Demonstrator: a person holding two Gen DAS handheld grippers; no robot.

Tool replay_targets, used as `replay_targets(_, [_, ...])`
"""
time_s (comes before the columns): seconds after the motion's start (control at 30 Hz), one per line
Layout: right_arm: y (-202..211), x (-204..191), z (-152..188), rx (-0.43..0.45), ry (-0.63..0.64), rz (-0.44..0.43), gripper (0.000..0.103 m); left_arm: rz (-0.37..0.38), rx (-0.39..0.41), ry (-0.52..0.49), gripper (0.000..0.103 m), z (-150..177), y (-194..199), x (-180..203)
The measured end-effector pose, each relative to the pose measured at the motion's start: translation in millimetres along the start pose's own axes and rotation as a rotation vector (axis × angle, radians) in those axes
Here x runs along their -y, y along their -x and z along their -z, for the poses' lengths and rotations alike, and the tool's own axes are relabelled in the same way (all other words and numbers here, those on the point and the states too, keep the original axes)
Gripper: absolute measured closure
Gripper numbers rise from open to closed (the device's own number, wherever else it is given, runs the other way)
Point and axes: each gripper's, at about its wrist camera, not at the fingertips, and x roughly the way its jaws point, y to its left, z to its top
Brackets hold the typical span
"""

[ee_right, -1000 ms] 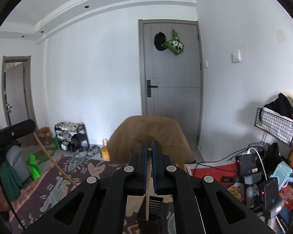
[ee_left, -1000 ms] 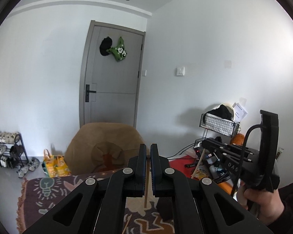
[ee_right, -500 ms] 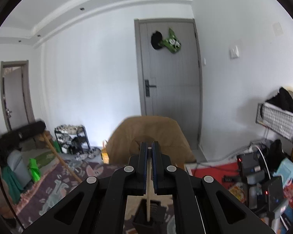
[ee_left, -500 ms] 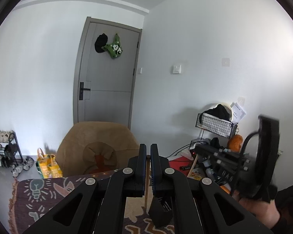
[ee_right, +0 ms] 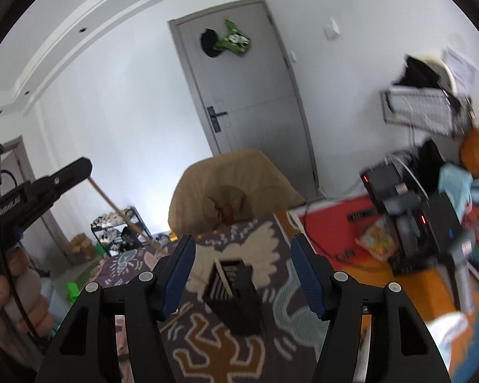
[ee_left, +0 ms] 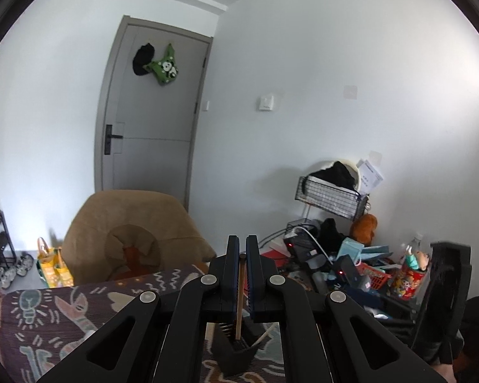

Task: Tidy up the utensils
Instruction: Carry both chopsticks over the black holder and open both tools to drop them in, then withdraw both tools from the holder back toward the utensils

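Nearest in the left wrist view, the left gripper (ee_left: 242,249) is closed narrowly on 1 wooden chopstick (ee_left: 239,300), held upright with its lower end reaching down into the black utensil holder (ee_left: 234,349) below. A 2nd stick (ee_left: 265,335) leans out of that holder to the right.

In the right wrist view, the right gripper (ee_right: 242,274) stands wide apart and holds nothing; the holder (ee_right: 231,293) sits between and beyond its fingers, with 1 stick (ee_right: 224,277) leaning inside it. Just left of the holder, 1 more loose stick (ee_right: 178,314) lies on the patterned cloth (ee_right: 214,348) covering the table.

As a judgement, the task is partway done: 1 stick is in the holder, 1 is being lowered in by the left gripper and not released yet, and at least 1 remains on the cloth to collect. Whether other utensils lie out of view cannot be told.

Farther off are 1 tan chair (ee_left: 127,223), then 1 grey door (ee_left: 150,111).
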Motion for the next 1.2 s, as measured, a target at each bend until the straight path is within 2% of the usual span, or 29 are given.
replay_targets(0.23, [0.5, 19.4, 40.7, -0.061, -0.062, 0.025, 0.041, -0.017, -0.029, -0.006, 0.099, 11.1, -19.2, 9.1])
replay_targets(0.3, [-2.8, 26.7, 52.2, -0.091, -0.1, 0.03, 0.041, 0.017, -0.046, -0.007, 0.095, 16.0, -22.8, 9.6])
replay_targets(0.33, [-3.9, 30.1, 56.6, -0.103, -0.117, 0.03, 0.041, 0.014, -0.063, -0.006, 0.08, 18.4, -24.3, 9.6])
replay_targets(0.37, [-5.3, 33.0, 60.3, -0.113, -0.131, 0.032, 0.04, 0.002, -0.081, -0.005, 0.047, 22.0, -24.7, 9.3])
replay_targets(0.4, [-6.4, 36.4, 65.8, -0.125, -0.145, 0.035, 0.039, -0.008, -0.085, -0.002, 0.03, 24.3, -24.3, 9.2])
replay_targets(0.43, [-6.9, 37.5, 68.7, -0.13, -0.15, 0.04, 0.032, -0.024, -0.065, 0.009, 0.01, 29.3, -18.0, 6.5])
replay_targets(0.47, [-7.1, 38.7, 72.2, -0.135, -0.156, 0.045, 0.026, -0.026, -0.048, 0.017, 0.007, 31.9, -13.9, 4.3])
replay_targets(0.5, [-6.6, 38.8, 74.4, -0.135, -0.16, 0.045, 0.024, -0.027, -0.044, 0.029, 0.007, 35.6, -8.8, 0.7])
replay_targets(0.7, [-8.8, 31.5, 82.0, -0.149, -0.162, 0.033, 0.021, -0.085, -0.115, 0.07, 0.007, 51.9, 4.7, -20.3])
replay_targets(0.77, [-10.2, 27.5, 83.4, -0.147, -0.157, 0.032, 0.014, -0.109, -0.117, 0.077, 0.007, 56.7, 14.3, -27.7])
replay_targets(0.9, [-8.3, 16.3, 86.6, -0.132, -0.136, 0.004, 0.006, -0.143, -0.123, 0.095, 0.001, 67.8, 34.2, -41.3])
replay_targets(0.97, [-9.2, 8.9, 89.2, -0.133, -0.12, -0.024, 0.0, -0.165, -0.129, 0.085, 0.0, 72.9, 40.2, -46.8])
replay_targets(1.2, [-22.8, -10.5, 102.3, -0.179, -0.09, -0.048, 0.0, -0.228, -0.173, 0.166, 0.0, 101.3, 62.6, -84.3])
